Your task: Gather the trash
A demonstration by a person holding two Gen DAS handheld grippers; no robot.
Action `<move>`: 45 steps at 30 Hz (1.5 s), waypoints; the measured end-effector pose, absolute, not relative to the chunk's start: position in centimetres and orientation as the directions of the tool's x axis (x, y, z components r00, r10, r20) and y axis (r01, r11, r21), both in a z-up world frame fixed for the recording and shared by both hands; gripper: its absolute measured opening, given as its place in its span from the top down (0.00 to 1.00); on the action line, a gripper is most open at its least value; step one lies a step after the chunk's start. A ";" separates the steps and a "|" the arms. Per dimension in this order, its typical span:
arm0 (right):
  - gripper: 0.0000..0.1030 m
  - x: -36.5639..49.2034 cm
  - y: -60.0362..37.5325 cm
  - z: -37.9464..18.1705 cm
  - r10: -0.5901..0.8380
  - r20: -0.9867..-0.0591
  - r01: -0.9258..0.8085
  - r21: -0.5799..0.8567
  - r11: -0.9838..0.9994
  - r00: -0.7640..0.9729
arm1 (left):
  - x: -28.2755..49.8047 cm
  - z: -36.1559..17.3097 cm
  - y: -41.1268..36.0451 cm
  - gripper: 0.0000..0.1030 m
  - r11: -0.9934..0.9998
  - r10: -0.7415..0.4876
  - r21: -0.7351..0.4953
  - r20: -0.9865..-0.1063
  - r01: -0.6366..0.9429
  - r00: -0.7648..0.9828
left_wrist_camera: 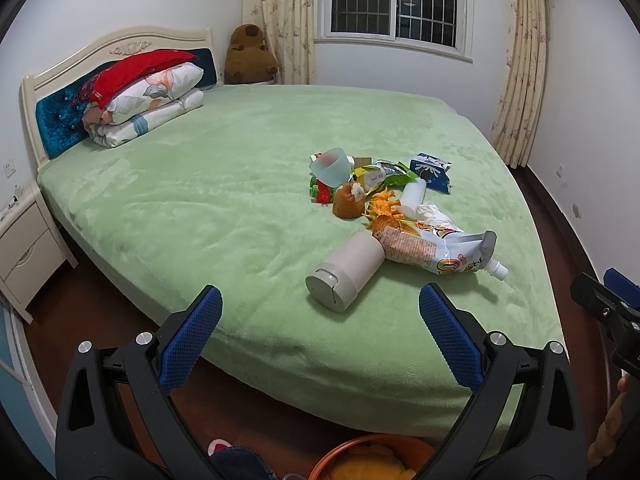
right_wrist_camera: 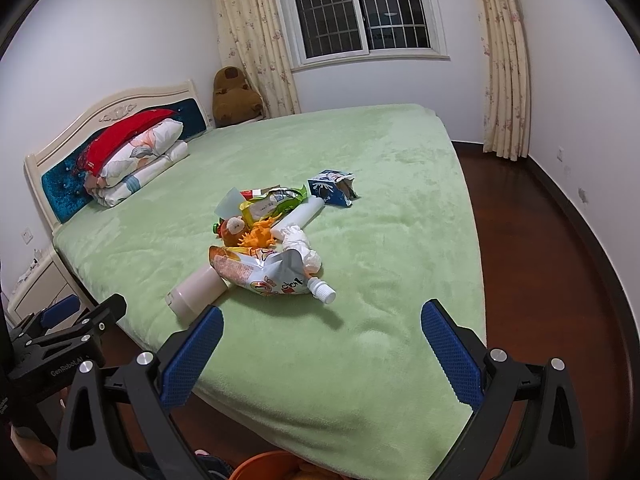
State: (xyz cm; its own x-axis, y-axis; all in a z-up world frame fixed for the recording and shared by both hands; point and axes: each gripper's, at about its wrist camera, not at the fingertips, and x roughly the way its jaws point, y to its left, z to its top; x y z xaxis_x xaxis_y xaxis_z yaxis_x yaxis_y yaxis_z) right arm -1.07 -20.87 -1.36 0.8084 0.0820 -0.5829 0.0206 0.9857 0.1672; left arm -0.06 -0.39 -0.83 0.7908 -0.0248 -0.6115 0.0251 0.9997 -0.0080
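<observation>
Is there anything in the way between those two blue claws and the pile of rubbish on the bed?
Nothing visible. Both the left gripper and the right gripper hang open over the bed's near edge, with only bare green blanket ahead. The nearest pieces, a beige bottle and a spouted pouch, lie unobstructed in front.

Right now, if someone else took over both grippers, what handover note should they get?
Left gripper: open, empty, short of the bed's near edge.
Right gripper: open, empty, likewise held back.
Trash lies in one pile on the green bed: beige canister, spouted pouch, white tissue, green snack bag, blue carton, mixed with a small plush toy.
Orange bin sits on the floor below.
Done: nothing picked up that shows. Left: the whole pile.
</observation>
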 end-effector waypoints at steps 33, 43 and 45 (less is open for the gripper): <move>0.05 -1.2 -21.2 -2.9 0.076 -0.606 0.047 0.184 0.982 0.792 | 0.2 -2.2 -0.3 0.06 1.000 -0.028 -0.007 -0.638 0.030 0.769; 0.05 -1.2 -21.2 -3.1 0.078 -0.610 0.047 0.187 0.981 0.789 | 0.3 -2.5 -0.2 0.06 1.000 -0.030 -0.012 -0.646 0.029 0.763; 0.05 -1.2 -21.1 -3.4 0.079 -0.613 0.047 0.187 0.981 0.786 | 0.3 -2.6 -0.2 0.06 0.999 -0.031 -0.014 -0.649 0.029 0.761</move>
State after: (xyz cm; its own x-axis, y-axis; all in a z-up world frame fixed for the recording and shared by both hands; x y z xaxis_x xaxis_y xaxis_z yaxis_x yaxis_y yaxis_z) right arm -1.17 -21.14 -3.39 0.7863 0.0792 -0.6128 0.0466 0.9813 0.1866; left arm 0.34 -0.23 -2.56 0.7606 -0.0309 -0.6485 0.0290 0.9995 -0.0136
